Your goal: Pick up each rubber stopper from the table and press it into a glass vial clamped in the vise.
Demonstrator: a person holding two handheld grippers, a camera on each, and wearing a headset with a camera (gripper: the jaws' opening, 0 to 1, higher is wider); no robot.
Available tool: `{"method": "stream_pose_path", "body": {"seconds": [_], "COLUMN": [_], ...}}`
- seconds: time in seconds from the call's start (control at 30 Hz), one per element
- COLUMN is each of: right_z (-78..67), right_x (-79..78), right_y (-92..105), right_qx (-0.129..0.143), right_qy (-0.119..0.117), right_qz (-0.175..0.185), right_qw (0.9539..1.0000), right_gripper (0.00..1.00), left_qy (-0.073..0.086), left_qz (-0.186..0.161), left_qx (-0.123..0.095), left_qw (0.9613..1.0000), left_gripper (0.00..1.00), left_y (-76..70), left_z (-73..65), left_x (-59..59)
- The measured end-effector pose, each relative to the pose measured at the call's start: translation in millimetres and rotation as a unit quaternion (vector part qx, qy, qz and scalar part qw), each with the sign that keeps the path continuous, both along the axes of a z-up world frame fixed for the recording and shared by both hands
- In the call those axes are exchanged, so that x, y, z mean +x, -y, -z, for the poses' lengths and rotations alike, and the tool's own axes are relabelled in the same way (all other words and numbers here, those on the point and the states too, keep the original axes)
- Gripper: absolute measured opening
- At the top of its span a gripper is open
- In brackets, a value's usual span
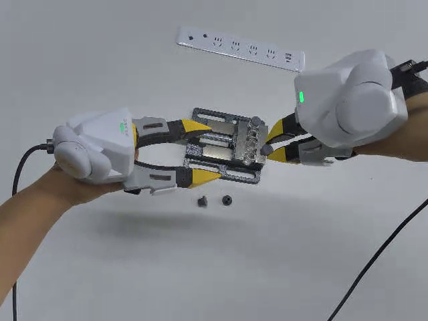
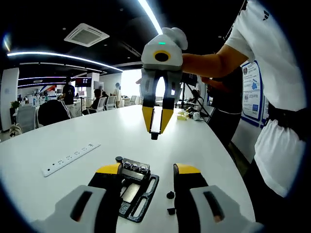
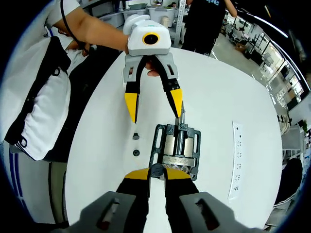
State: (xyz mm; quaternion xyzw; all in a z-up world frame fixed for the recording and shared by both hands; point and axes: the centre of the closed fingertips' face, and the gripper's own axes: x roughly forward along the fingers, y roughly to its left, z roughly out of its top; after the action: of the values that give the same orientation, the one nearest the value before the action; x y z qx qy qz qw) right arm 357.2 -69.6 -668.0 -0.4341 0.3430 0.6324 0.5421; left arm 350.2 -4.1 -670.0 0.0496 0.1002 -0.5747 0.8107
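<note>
Lighting: bright, even, from overhead. Head view: white table (image 1: 214, 267) slightly washed out, soft diffuse shadows upon it, focus sharp. Gripper views: heavy fisheye bending toward edges; ceiling light strip (image 2: 150, 17) blown out white; distant room soft; near jaws slightly blurred.

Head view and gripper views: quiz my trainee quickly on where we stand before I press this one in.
1. How many loose rubber stoppers lie on the table?
2. True or false: the left gripper is shut.
3. The right gripper grips: A a glass vial; B a stopper; C nothing.
Key: 1 two; 2 false, its jaws stand open; 3 B.
</note>
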Motion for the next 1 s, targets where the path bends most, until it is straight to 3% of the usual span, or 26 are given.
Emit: {"method": "stream_pose_path", "body": {"seconds": [0.3,1.0], "right_z": [15.9,53.7], "right_x": [19.9,55.7], "right_y": [4.6,6.8], "right_qx": [-0.018,-0.056], "right_qy": [0.008,0.018], "right_qz": [0.017,0.038], "right_qw": [0.9997,0.9975], "right_gripper": [0.1,0.1], "left_qy": [-0.003,-0.011], "left_qz": [0.002,-0.004], "left_qx": [0.015,0.027], "left_qw": [0.9999,0.9996], "left_gripper": [0.41,0.44], "left_y": [-8.2,-20.4], "left_z": [6.8,17.8], "left_x": [2.8,13.0]}}
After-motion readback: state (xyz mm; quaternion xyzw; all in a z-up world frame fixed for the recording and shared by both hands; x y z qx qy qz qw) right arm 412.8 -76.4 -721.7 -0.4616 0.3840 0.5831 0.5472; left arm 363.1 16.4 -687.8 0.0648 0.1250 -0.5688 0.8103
